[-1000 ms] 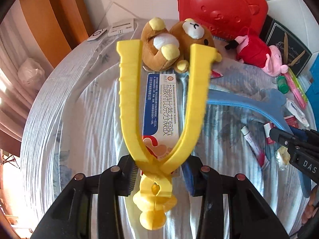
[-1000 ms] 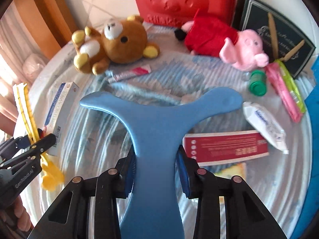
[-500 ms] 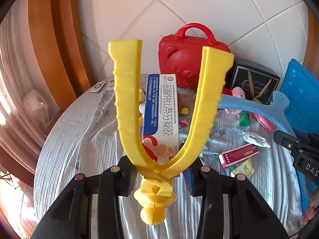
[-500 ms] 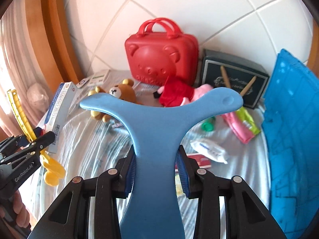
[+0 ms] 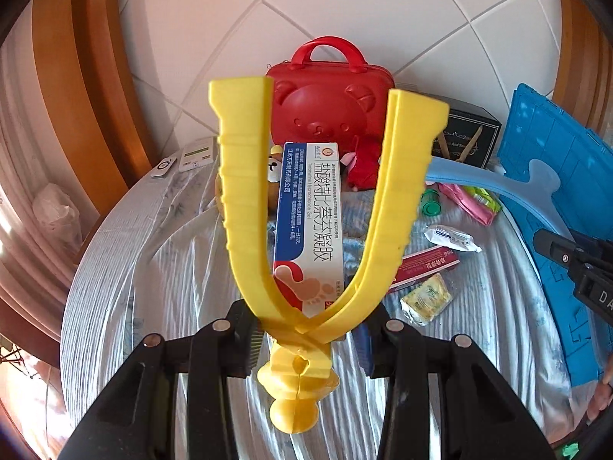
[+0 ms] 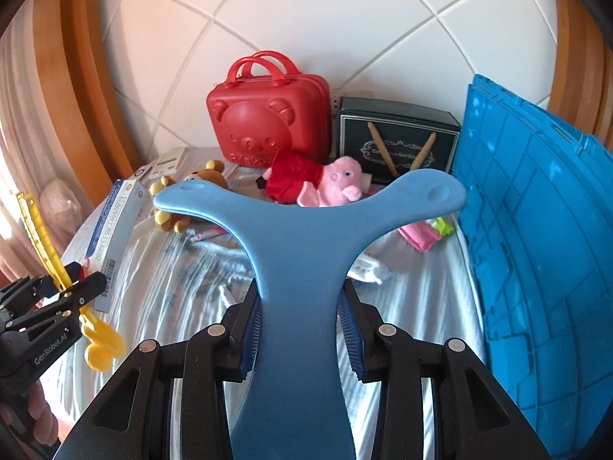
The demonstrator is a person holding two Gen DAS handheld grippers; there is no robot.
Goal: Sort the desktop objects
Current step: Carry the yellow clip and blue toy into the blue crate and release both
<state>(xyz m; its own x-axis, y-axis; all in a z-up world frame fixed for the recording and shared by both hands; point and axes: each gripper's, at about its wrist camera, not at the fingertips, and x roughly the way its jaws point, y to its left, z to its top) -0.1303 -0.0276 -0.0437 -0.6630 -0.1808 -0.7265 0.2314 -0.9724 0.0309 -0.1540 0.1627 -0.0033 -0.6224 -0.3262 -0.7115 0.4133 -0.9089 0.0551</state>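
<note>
My left gripper (image 5: 308,341) is shut on a yellow Y-shaped fork (image 5: 245,211) and a white-and-blue medicine box (image 5: 306,222) behind it. Both are held up off the round clothed table (image 5: 161,268). The right wrist view shows that left gripper (image 6: 57,299) at the left edge, with the fork (image 6: 42,241) and the box (image 6: 115,226) sticking up from it. My right gripper (image 6: 300,337) is shut on the stem of a flat blue T-shaped piece (image 6: 302,237), also in the air. The blue piece (image 5: 479,182) reaches into the left wrist view from the right.
A red bear case (image 6: 268,119) and a black box (image 6: 398,138) stand at the back wall. A blue crate (image 6: 536,230) fills the right side. A bear plush (image 6: 207,180), a pig plush (image 6: 325,184), a red packet (image 5: 425,264), a yellow sachet (image 5: 425,299) and a green bottle (image 5: 431,201) lie on the table.
Both grippers have risen and drawn back from the table with their loads. The medicine box has left the cloth. The wall and the crate have come into view.
</note>
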